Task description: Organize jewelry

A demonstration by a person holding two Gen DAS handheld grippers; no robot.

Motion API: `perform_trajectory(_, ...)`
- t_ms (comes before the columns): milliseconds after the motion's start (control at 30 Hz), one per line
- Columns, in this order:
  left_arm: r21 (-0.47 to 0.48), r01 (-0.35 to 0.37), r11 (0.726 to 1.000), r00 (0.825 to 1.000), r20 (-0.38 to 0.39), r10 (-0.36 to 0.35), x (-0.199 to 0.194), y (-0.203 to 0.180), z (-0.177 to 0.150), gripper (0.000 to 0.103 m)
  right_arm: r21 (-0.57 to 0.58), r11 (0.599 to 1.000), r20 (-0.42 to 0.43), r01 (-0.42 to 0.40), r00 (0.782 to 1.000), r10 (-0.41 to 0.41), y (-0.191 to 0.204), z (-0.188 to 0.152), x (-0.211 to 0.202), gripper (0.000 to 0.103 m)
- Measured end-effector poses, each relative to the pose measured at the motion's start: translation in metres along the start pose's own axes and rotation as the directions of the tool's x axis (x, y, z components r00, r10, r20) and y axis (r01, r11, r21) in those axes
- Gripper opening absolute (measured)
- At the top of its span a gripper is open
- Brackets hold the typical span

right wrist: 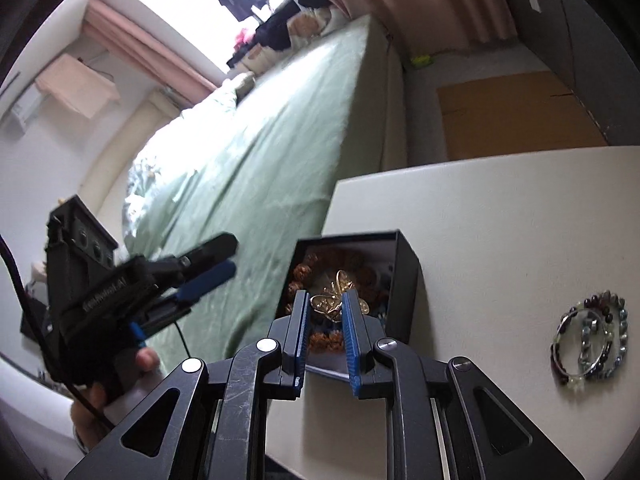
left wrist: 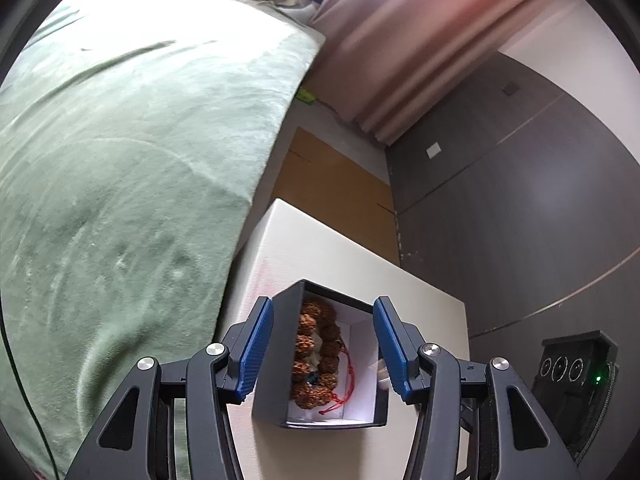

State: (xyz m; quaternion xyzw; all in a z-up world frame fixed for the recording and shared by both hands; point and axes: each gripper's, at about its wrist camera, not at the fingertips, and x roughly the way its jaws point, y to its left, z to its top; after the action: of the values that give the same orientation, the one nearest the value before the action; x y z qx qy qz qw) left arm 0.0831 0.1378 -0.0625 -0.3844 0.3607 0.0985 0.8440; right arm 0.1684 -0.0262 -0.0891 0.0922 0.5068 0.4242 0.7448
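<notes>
A black jewelry box with a white lining stands on the white table and holds a brown bead bracelet with a red cord. My left gripper is open, and the box shows between its blue pads without touching them. From the right wrist view the left gripper hangs off to the left of the box, held by a hand. My right gripper is over the open box, pads closed on a gold wire ornament. Several bead bracelets lie on the table to the right.
A bed with a green cover runs along the table's left side. Flat brown cardboard lies on the floor beyond the table, with pink curtains and a dark panelled wall behind. The right tool's black body shows at the left view's right edge.
</notes>
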Motion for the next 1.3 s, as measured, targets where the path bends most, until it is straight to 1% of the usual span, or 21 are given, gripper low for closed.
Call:
perform_trajectory(33,-0.005,0.000,1.000,1.000,-0.002,0.000,0.000,0.001,0.000,0.053,0.011,1.000,-0.003,-0.005,1.000,0.005,-0.003,0.000,-0.001,0.025)
perform_trajectory(100,-0.002,0.000,1.000,1.000,-0.008,0.000,0.001,-0.001,-0.002,0.053,0.032,0.999,0.018,0.007,1.000,-0.008,-0.010,0.000,-0.009,0.050)
perform_trajectory(167,0.009,0.001,1.000,1.000,-0.016,-0.001,0.003,-0.005,-0.004,0.053,0.048,0.999,0.050,0.026,0.998,-0.028,-0.018,0.001,-0.022,0.057)
perform_trajectory(233,0.023,0.009,1.000,1.000,-0.024,-0.008,0.006,-0.012,-0.008,0.054,0.074,0.997,0.067,0.034,0.997,-0.039,-0.028,0.000,-0.036,0.058)
perform_trajectory(367,0.061,0.021,0.998,0.999,-0.037,-0.019,0.013,-0.032,-0.019,0.054,0.124,0.989,0.094,0.085,0.991,-0.097,-0.047,-0.003,-0.059,0.061)
perform_trajectory(533,0.117,0.040,0.992,0.997,-0.064,-0.033,0.026,-0.061,-0.037,0.054,0.171,0.974,0.098,0.146,0.982,-0.164,-0.070,-0.009,-0.087,0.061)
perform_trajectory(833,0.212,0.054,0.976,0.994,-0.103,-0.032,0.050,-0.109,-0.070,0.054,0.261,0.944,0.097,0.200,0.968,-0.232,-0.112,-0.022,-0.125,0.061)
perform_trajectory(933,0.249,0.048,0.967,0.993,-0.118,-0.018,0.060,-0.124,-0.083,0.053,0.295,0.929,0.085,0.223,0.962,-0.258,-0.124,-0.026,-0.132,0.061)
perform_trajectory(1067,0.301,0.038,0.953,0.990,-0.138,0.004,0.074,-0.138,-0.102,0.053,0.347,0.909,0.058,0.232,0.962,-0.267,-0.143,-0.032,-0.137,0.061)
perform_trajectory(1167,0.349,0.011,0.937,0.989,-0.141,0.041,0.085,-0.148,-0.116,0.053,0.392,0.887,0.037,0.243,0.960,-0.279,-0.157,-0.038,-0.140,0.061)
perform_trajectory(1300,0.390,-0.005,0.921,0.986,-0.153,0.070,0.100,-0.159,-0.132,0.046,0.435,0.869,0.024,0.237,0.961,-0.274,-0.170,-0.044,-0.143,0.061)
